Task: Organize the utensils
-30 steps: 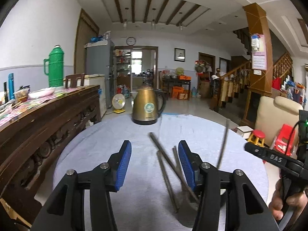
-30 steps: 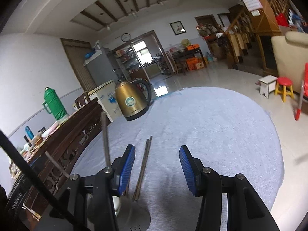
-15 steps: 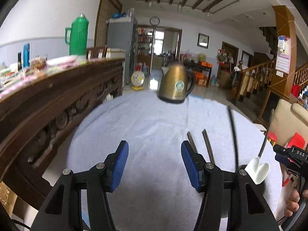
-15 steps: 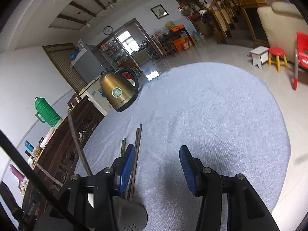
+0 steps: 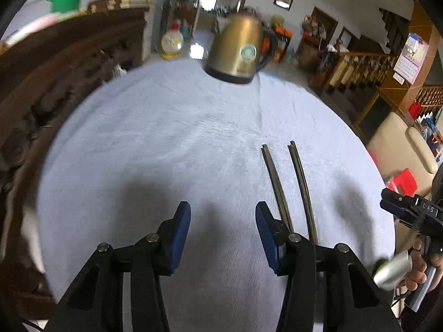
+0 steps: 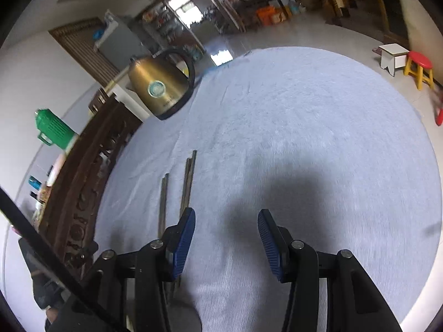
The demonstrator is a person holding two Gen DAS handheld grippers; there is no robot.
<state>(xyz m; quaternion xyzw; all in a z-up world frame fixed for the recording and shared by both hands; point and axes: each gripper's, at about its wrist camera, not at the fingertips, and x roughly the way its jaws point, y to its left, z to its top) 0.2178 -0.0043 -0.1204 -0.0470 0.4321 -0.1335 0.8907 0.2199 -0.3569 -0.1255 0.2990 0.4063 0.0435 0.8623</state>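
Observation:
Two pairs of dark chopsticks (image 5: pixel 288 182) lie side by side on the blue-grey tablecloth (image 5: pixel 166 138), pointing away from me. In the left wrist view they run just right of my left gripper (image 5: pixel 223 218), which is open and empty above the cloth. In the right wrist view the chopsticks (image 6: pixel 177 188) lie left of my right gripper (image 6: pixel 225 227), also open and empty. A shiny metal utensil holder (image 5: pixel 391 269) shows blurred at the lower right of the left wrist view, near the hand holding the right gripper.
A gold electric kettle (image 5: pixel 238 52) stands at the far edge of the round table; it also shows in the right wrist view (image 6: pixel 160 88). A dark carved wooden sideboard (image 5: pixel 55 63) runs along the left. Stools (image 6: pixel 419 67) stand on the floor to the right.
Both grippers tilted down toward the table and moved forward. The long-handled utensils that stood upright near the holder are out of view. The chopsticks now lie in two neat parallel pairs.

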